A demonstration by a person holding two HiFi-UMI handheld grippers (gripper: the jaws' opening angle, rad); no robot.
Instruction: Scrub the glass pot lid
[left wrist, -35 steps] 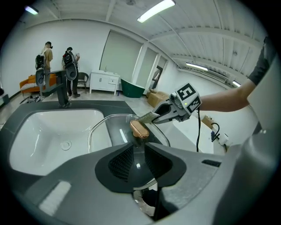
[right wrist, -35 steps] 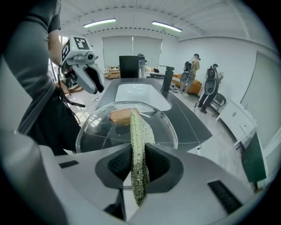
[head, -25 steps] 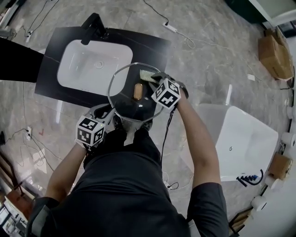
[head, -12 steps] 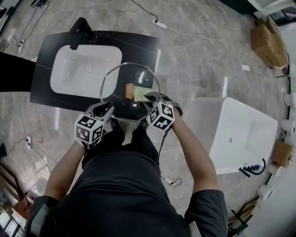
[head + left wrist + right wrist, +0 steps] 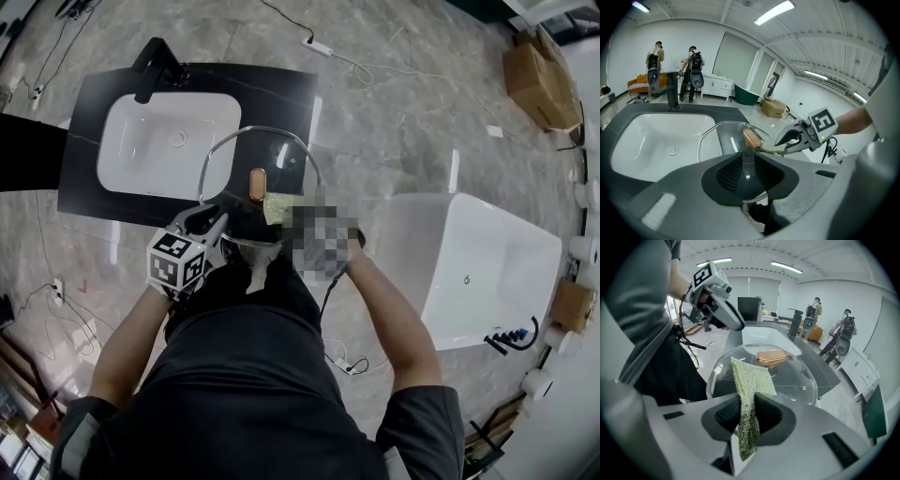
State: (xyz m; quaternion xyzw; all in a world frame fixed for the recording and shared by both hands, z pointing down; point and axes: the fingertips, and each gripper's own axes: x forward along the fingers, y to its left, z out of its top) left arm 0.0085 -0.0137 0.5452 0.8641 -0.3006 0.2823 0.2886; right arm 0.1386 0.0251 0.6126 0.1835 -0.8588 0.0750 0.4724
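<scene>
The left gripper [image 5: 744,173] was clamped on the near rim of the glass lid [image 5: 723,138], holding it in the air above the near right corner of the black counter [image 5: 94,187], just right of the white sink [image 5: 159,141], with part of the glass past the counter's right edge. The right gripper [image 5: 747,416] was pinched shut on a green scrubbing cloth [image 5: 751,380], whose free end lay on the top of the glass just beside the copper knob [image 5: 752,138]. To scrub well from here, the left grip probably needed to stay firm and level, since a lid held by one edge would tend to tip under a downward push. Light, short strokes with the cloth kept flat would likely serve better than hard pressing. The band around the knob's foot would probably want working from several sides, without knocking the knob. The lid sat dome and knob upward, roughly level, reaching away from the person. Being round, it had no long axis of its own. The oblong knob's long axis ran from the person toward the far edge of the counter, crosswise to the right gripper's line of approach.
</scene>
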